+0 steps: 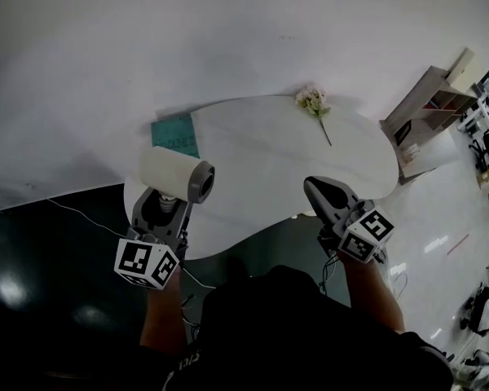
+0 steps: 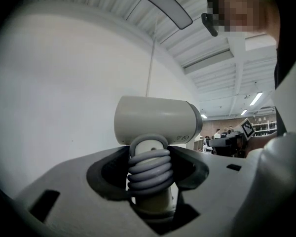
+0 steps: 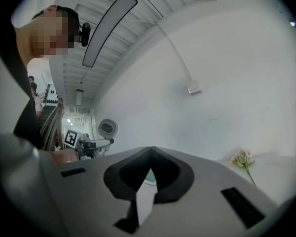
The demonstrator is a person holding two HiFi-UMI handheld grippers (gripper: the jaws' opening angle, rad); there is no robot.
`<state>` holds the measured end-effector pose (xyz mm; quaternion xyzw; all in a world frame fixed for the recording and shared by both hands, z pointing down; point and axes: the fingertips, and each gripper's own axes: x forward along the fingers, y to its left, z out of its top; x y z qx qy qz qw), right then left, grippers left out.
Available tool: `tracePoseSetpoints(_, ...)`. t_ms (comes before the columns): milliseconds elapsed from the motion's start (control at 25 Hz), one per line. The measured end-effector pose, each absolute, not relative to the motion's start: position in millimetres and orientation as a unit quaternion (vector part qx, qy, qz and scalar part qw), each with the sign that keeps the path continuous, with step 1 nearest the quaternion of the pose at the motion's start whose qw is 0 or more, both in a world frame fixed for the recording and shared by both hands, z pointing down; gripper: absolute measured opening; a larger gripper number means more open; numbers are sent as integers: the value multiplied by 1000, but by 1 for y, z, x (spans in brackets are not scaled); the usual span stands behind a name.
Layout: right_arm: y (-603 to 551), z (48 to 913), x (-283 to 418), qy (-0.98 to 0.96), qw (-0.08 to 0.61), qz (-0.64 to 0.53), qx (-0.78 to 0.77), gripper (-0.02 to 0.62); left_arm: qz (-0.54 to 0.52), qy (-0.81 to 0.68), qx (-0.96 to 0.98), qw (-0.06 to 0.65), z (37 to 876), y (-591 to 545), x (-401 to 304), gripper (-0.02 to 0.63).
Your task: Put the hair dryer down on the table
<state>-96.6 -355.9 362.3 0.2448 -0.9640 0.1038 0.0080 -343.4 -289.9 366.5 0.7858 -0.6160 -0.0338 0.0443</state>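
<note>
Forearms and a dark-clad torso fill the bottom of the head view, just short of the table's near edge. At left, the left gripper (image 1: 169,199) has its jaws clamped partway open on the handle of the hair dryer (image 1: 178,173), with a grey coiled cord (image 2: 149,168) wound round the handle between them. The dryer is held in the air at the table's left edge, not resting on it. Its barrel runs crosswise and roughly level, dark end toward the table's middle, and the handle drops back into the jaws. The dryer therefore sits straight ahead of the left gripper and slightly above it. The left hand is clearly the nearer one, as it already carries the dryer. A teal mat (image 1: 176,134) lies at the table's left rear, just behind the barrel. Bare white table (image 1: 269,157) spreads to the right of the dryer, so the set-down probably needs a move inward over the top and then down. A flower (image 1: 314,102) lies at the table's far side, well apart. The right gripper (image 1: 313,187) hangs over the table's near right edge with its jaws closed together and nothing in them.
</note>
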Motion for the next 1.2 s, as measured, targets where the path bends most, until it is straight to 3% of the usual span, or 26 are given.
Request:
tracePoseSetpoints(440, -418, 403, -91, -959, 24, 138, 246, 6, -26, -614, 785, 81, 395, -363, -336, 227)
tracePoseSetpoints(1200, -486, 441, -24, -943, 34, 172, 283, 6, 43, -546, 824, 142, 460, -475, -245, 230)
